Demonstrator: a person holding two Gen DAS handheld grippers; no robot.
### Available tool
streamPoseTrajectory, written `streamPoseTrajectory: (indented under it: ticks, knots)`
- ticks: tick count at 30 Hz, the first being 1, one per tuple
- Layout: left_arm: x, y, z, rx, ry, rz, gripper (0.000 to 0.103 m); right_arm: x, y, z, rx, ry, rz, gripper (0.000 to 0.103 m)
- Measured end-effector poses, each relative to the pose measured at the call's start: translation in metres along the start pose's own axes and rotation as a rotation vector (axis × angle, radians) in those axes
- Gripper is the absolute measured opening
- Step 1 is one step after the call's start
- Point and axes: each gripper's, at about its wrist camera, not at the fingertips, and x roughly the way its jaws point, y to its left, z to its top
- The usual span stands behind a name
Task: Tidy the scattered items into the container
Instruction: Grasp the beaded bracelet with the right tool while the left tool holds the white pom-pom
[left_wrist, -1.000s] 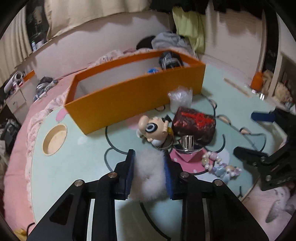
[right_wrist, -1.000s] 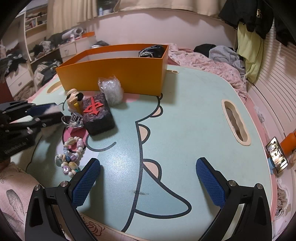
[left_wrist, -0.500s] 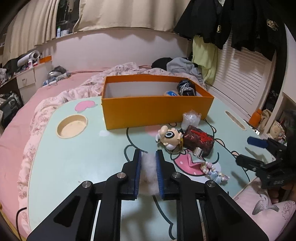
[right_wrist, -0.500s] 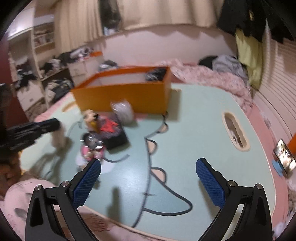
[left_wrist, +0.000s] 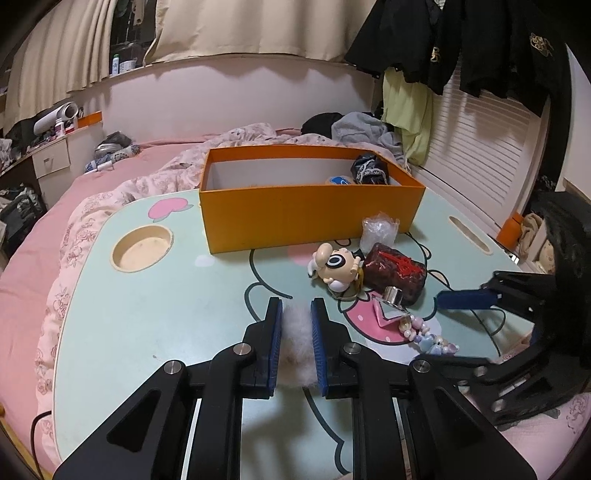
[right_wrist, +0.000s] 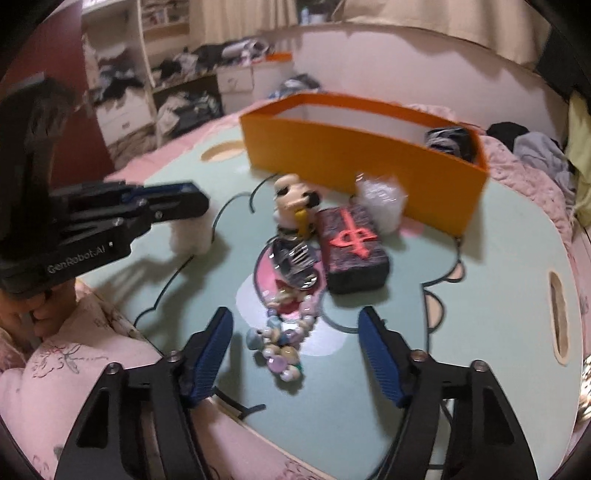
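My left gripper (left_wrist: 296, 308) is shut on a white fluffy pompom (left_wrist: 297, 339) and holds it above the mint table; the right wrist view shows the pompom (right_wrist: 188, 236) hanging under it. The orange box (left_wrist: 310, 218) stands at the back with a dark cloth item (left_wrist: 369, 170) inside. My right gripper (right_wrist: 295, 325) is open, low over a bead bracelet (right_wrist: 280, 347). In front of the box lie a cartoon figure (left_wrist: 334, 267), a dark red block (left_wrist: 395, 275), a clear plastic bag (left_wrist: 378, 230) and a pink perfume bottle (left_wrist: 388, 310).
The mint table (left_wrist: 166, 317) has a round cup recess (left_wrist: 142, 247) at the left and a slot handle (right_wrist: 557, 317) at the right. A pink bed (left_wrist: 33, 229) surrounds it. Clothes (left_wrist: 365, 127) lie behind the box.
My left gripper has lifted the pompom off the table and pulled back. My right gripper has swung left and down over the bracelet, with its jaws narrower than before.
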Motion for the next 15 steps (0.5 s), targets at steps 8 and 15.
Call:
streamPoseTrajectory:
  ticks: [8, 15]
  knots:
    - [0.018, -0.001, -0.004, 0.009, 0.090, 0.023, 0.030, 0.001, 0.000, -0.008, 0.015, -0.037, -0.073, 0.026]
    - [0.014, 0.005, -0.005, -0.025, 0.069, -0.002, 0.028, -0.007, -0.004, -0.012, 0.053, -0.099, -0.075, 0.017]
